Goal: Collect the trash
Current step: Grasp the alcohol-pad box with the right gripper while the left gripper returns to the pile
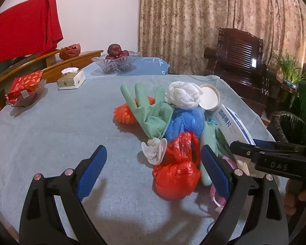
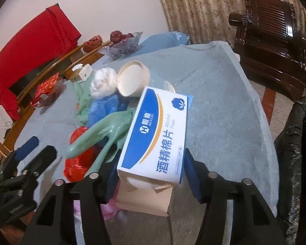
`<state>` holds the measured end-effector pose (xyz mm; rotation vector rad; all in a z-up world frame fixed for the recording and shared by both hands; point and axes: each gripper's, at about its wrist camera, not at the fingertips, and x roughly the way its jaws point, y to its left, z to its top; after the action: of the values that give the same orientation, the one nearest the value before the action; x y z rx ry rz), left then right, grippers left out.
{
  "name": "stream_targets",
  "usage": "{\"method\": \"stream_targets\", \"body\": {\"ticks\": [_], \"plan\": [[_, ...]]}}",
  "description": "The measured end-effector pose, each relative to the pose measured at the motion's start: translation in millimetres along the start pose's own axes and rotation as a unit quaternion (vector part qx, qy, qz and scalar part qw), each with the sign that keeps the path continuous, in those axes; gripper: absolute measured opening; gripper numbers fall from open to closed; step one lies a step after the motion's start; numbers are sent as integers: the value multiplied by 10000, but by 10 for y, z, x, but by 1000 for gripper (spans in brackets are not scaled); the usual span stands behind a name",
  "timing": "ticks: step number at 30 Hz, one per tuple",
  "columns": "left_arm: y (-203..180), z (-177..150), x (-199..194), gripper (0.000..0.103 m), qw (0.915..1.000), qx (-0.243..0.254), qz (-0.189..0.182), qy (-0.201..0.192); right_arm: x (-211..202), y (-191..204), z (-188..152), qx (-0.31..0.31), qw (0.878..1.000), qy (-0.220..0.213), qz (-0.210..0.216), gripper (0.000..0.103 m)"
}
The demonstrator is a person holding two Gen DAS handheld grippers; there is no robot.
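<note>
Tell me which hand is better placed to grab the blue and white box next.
Right. The right gripper already straddles the box, while the left gripper stands open beside the red bag.

A grey cloth (image 1: 51, 134) covers the worktop (image 1: 263, 120). A heap of trash lies near its right side: a green rubber glove (image 1: 146, 110), orange spiky ball (image 1: 123, 116), blue bag (image 1: 183, 122), red bag (image 1: 177, 169), white wad (image 1: 183, 95), paper cup (image 1: 209, 98) and blue-and-white box (image 2: 155, 134). Farther back sit a tissue box (image 1: 71, 79), a glass fruit bowl (image 1: 116, 61) and a dish of red packets (image 1: 24, 91).
</note>
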<state>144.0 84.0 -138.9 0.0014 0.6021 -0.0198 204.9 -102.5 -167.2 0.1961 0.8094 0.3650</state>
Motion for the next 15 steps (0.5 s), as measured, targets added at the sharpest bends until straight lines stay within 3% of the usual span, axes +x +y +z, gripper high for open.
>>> {"method": "stream_targets", "body": {"ticks": [10,15], "plan": [[-216,-81,-90,90,9996,129,-236,1,-432,-131,-21,52,9996,-248,-138,54],[-383,-168,-94,81,9986,243,-452,115,-603,-282,-126,120,9992,-252,-299,54]]}}
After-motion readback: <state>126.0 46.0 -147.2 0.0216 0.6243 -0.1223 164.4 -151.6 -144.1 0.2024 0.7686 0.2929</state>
